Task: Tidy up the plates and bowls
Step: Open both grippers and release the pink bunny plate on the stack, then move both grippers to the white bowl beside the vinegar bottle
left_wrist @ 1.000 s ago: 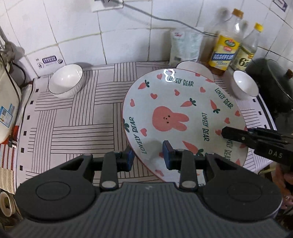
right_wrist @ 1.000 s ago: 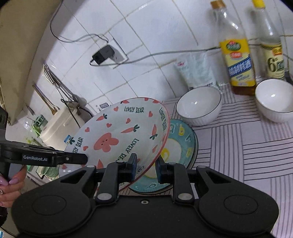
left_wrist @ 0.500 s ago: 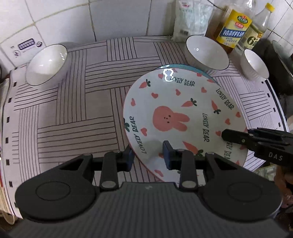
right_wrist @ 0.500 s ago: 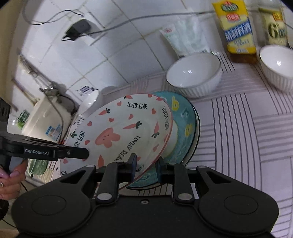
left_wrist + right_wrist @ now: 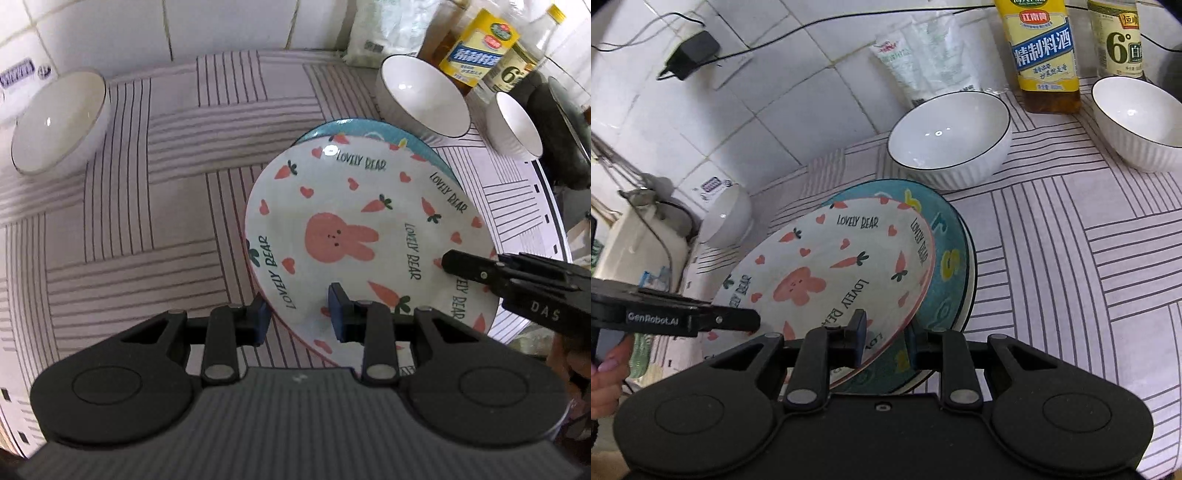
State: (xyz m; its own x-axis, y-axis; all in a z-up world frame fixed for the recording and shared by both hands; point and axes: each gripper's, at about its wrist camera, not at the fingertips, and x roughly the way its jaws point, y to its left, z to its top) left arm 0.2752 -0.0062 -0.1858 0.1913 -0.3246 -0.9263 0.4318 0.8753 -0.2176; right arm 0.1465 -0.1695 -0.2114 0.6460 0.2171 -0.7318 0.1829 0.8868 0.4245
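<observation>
Tiled kitchen corner, counter under a striped mat (image 5: 122, 229). From my remote seat I read both claws as clamped on the same thing: the rabbit plate (image 5: 354, 236), white with carrots, hearts and "LOVELY BEAR" lettering.

Nearest, the left gripper (image 5: 297, 314) pinches the plate's near rim, one pad under the edge and one on the printed face. The right gripper (image 5: 884, 339) bites the opposite rim the same way; in the left view it comes in from the right edge as a black bar marked "DAS".

The plate sits tilted, its far edge low over the blue plate (image 5: 945, 266), which lies flat on the mat. I cannot tell whether the two plates touch; the overlap hides the contact line.

Just beyond the blue plate stands a white ribbed bowl (image 5: 951, 147), a second bowl (image 5: 1137, 122) to its right, and a third bowl (image 5: 59, 122) well apart at far left. Two bottles (image 5: 1045, 55) and a plastic pouch (image 5: 923, 62) stand against the wall tiles, bottle tops cut off. A fingertip (image 5: 607, 365) shows at the frame edge.
</observation>
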